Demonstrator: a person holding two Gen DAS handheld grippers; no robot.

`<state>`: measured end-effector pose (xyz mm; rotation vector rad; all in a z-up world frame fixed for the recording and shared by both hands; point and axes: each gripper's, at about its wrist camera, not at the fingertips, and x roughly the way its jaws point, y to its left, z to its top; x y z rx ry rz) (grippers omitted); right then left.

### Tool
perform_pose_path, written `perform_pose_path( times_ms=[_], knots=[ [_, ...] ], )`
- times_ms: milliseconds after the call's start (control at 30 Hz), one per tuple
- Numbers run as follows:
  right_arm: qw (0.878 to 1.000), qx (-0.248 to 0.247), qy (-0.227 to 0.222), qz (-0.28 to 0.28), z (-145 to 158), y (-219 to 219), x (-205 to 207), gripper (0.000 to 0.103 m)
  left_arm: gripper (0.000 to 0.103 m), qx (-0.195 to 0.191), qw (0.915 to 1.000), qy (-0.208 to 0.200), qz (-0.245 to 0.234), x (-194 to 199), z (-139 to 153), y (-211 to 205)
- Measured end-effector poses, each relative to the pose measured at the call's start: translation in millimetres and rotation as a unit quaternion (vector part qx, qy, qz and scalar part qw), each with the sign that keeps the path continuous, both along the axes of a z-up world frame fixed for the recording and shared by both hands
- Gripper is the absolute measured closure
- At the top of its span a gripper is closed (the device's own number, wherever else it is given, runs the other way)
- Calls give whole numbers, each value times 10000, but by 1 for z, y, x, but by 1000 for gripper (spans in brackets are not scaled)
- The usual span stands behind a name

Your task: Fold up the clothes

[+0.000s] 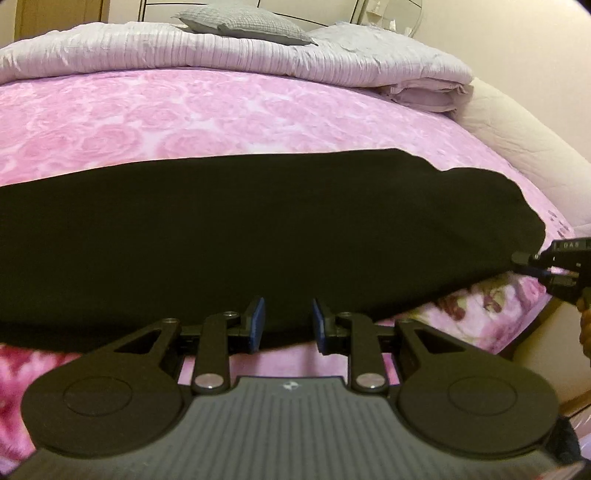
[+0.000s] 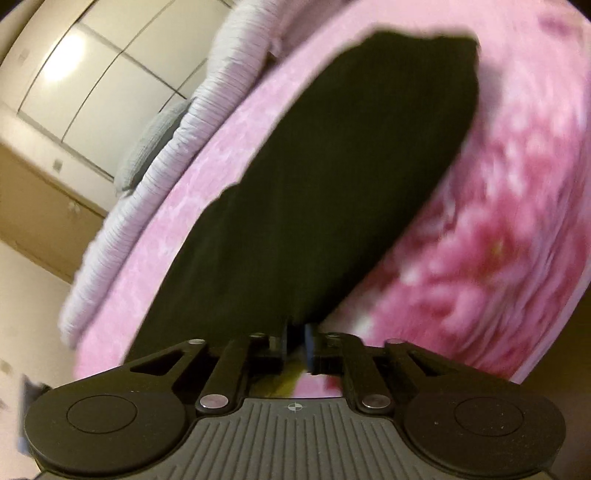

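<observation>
Left wrist view: one black garment [image 1: 258,229] lies flat across the pink floral bedspread [image 1: 147,118], spread for folding. My left gripper [image 1: 288,321] hovers at its near edge, jaws apart, empty. My right gripper [image 2: 295,343] sits at the garment's end, jaws narrowly apart, probably released; blurry. One grey pillow [image 1: 243,24] beyond.

Left handheld gripper [image 1: 288,320]: matte black linkage arms with silver pivot screws, two round black discs, a grey ribbed base plate bearing a small white emblem, blue pads [image 1: 258,317] on black fingers.

Right handheld gripper [image 2: 295,345]: same black arms, silver screws, round discs, ribbed grey plate with crosshair mark; seen from the left wrist camera, white lettering on its black body.
</observation>
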<state>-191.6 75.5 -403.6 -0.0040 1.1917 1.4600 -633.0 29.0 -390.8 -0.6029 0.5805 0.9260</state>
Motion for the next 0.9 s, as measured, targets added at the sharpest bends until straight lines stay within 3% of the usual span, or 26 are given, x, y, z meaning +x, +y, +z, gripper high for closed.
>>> perform_pose_path(
  times_ms=[100, 200, 267, 400, 500, 633, 900],
  knots=[
    [9997, 173, 120, -110, 6, 1, 6, 92, 80, -106, 9994, -148, 306, -21, 8, -8],
    [9989, 143, 404, -181, 2, -10, 16, 92, 80, -419, 9917, -833, 883, -52, 8, -6],
    [9985, 111, 490, -239, 1, -4, 12, 92, 80, -733, 9754, -1493, 1449, -73, 4, 1],
    [9979, 96, 574, -293, 9, 1, 10, 92, 77, -1229, 9279, -2605, 2367, -104, -11, 12],
    [9976, 79, 612, -302, 11, -5, 14, 92, 77, -1539, 9020, -2958, 2742, -114, -23, 17],
    [9973, 12, 664, -324, 10, -12, 19, 92, 77, -1803, 8798, -3217, 3001, -121, -32, 18],
    [9968, -65, 721, -350, 6, -14, 22, 92, 75, -1898, 8702, -3211, 3219, -127, -35, 19]
  ],
)
